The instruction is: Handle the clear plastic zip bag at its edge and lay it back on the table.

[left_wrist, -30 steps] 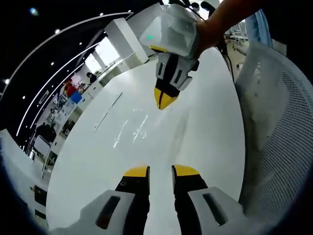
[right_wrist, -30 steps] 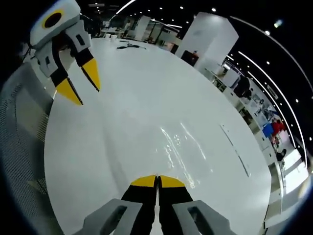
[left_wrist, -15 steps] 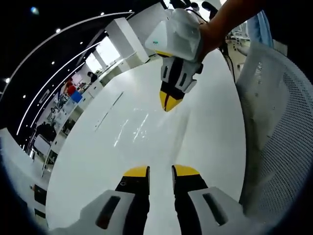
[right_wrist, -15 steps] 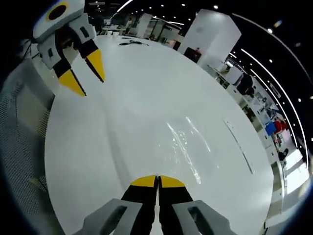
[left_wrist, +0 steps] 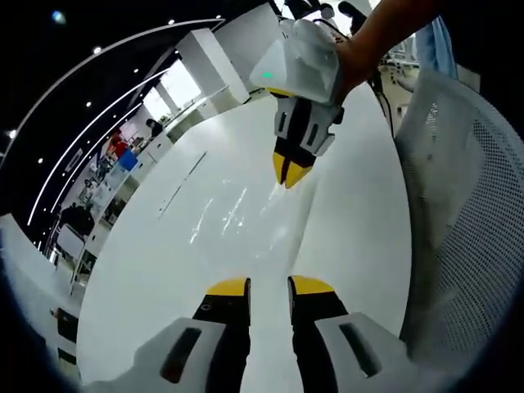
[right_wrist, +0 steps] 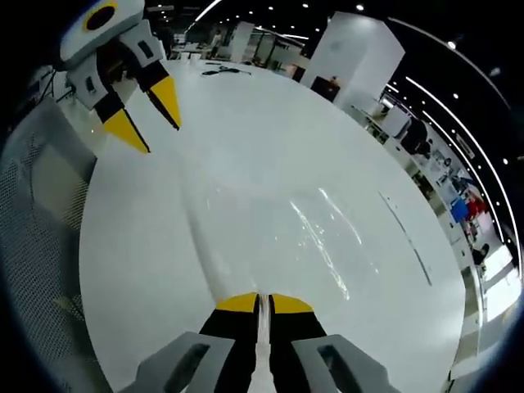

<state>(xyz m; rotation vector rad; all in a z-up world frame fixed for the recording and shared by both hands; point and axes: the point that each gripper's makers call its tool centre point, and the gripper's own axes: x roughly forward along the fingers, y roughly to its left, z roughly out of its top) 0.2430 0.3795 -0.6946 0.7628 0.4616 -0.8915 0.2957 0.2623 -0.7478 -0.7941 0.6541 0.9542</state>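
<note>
The right gripper (right_wrist: 262,304) has its jaws pinched together on the near edge of the clear plastic zip bag (right_wrist: 278,221), which spreads forward from the yellow tips across the white table (right_wrist: 147,246), partly lifted by the look of its glossy creases; the right gripper view shows a thin strip of film between the tips. The left gripper (left_wrist: 268,286) hangs apart from the bag with its jaws parted and nothing between them. In the left gripper view the right gripper (left_wrist: 291,170) appears with tips closed above the sheen of the bag (left_wrist: 237,213). Risks, as judged: the grip is on a very narrow margin of slick film, so a quick swing could pull the edge free and drop the bag crumpled. Lowering too steeply could fold the film under itself. A mesh chair (left_wrist: 467,213) stands just beside the table edge; a wide sweep could snag there.
</note>
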